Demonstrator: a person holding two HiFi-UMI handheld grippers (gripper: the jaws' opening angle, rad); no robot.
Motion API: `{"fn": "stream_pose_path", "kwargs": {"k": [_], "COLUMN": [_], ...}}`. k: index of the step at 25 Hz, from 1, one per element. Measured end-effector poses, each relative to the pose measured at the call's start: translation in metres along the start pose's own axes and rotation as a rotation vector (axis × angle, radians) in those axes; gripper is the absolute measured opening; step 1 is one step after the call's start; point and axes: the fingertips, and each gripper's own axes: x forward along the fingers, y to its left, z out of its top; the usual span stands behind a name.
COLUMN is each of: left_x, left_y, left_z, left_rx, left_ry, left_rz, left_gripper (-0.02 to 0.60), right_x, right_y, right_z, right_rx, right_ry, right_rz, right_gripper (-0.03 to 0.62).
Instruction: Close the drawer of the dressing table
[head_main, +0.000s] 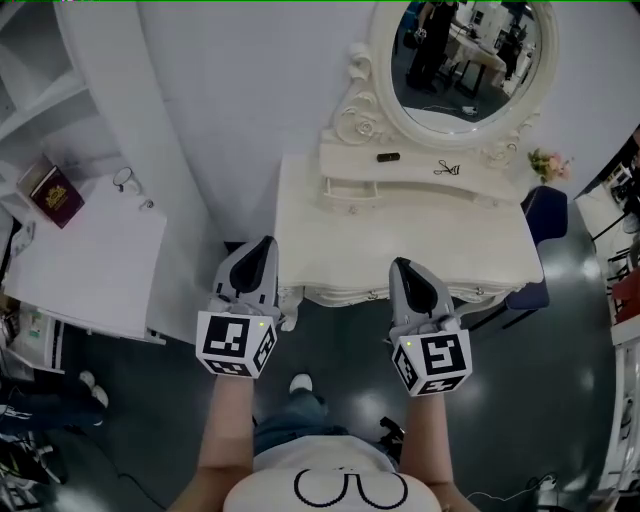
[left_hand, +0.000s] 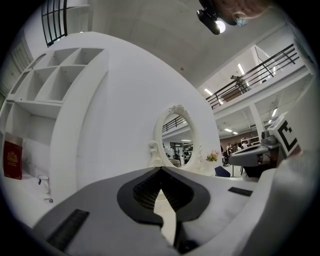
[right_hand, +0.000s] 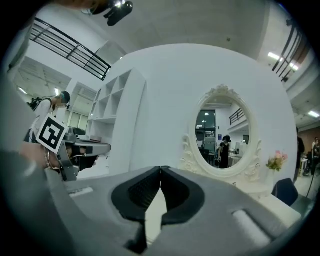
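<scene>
Left tongs (head_main: 267, 242) and right tongs (head_main: 398, 264) face dressing table (head_main: 420, 235).

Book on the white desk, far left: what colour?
The book is dark red with a gold emblem, clearest in the head view.

We had the head camera high above the person's shoulders, looking steeply down on the dressing table (head_main: 410, 250), with the left gripper (head_main: 262, 245) and right gripper (head_main: 400, 266) close beneath it. Each gripper view sat low behind its own jaws and faced about level towards the oval mirror (head_main: 465, 60), both from somewhat left of it, the left one further out, neither close to it. All three views shared the mirror, the pink flowers (head_main: 548, 163) and the white shelf unit (head_main: 35, 70); the tabletop, we think, lay mostly hidden behind the jaws in both gripper views.
</scene>
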Motion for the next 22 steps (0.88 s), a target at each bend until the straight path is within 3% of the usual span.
{"fn": "stream_pose_path", "kwargs": {"k": [6,14,16,21,22], "left_x": [0.046,0.077,0.084,0.105,0.111], "left_y": [0.033,0.058,0.062,0.078,0.081], "left_z": [-0.008,-0.025,-0.027,-0.034,-0.035], "left_rx": [0.0,-0.031,-0.035,-0.048,-0.049], "left_ry": [0.022,0.047,0.05,0.055,0.056], "left_rz": [-0.029,-0.027,-0.026,-0.008,-0.004], "left_gripper": [-0.003,-0.003,-0.003,-0.002,-0.003], "right_x": [0.057,0.095,0.105,0.136,0.143], "right_y": [-0.008,-0.024,-0.029,-0.042,-0.045], "right_z": [-0.006,-0.018,-0.022,-0.029,-0.03], "right_rx": [-0.012,0.059,0.08,0.107,0.111], "right_ry": [0.022,0.036,0.044,0.048,0.046], "right_rz": [-0.005,-0.041,-0.045,-0.055,-0.054], "right_gripper": [0.0,0.004,0.111,0.308,0.318]}}
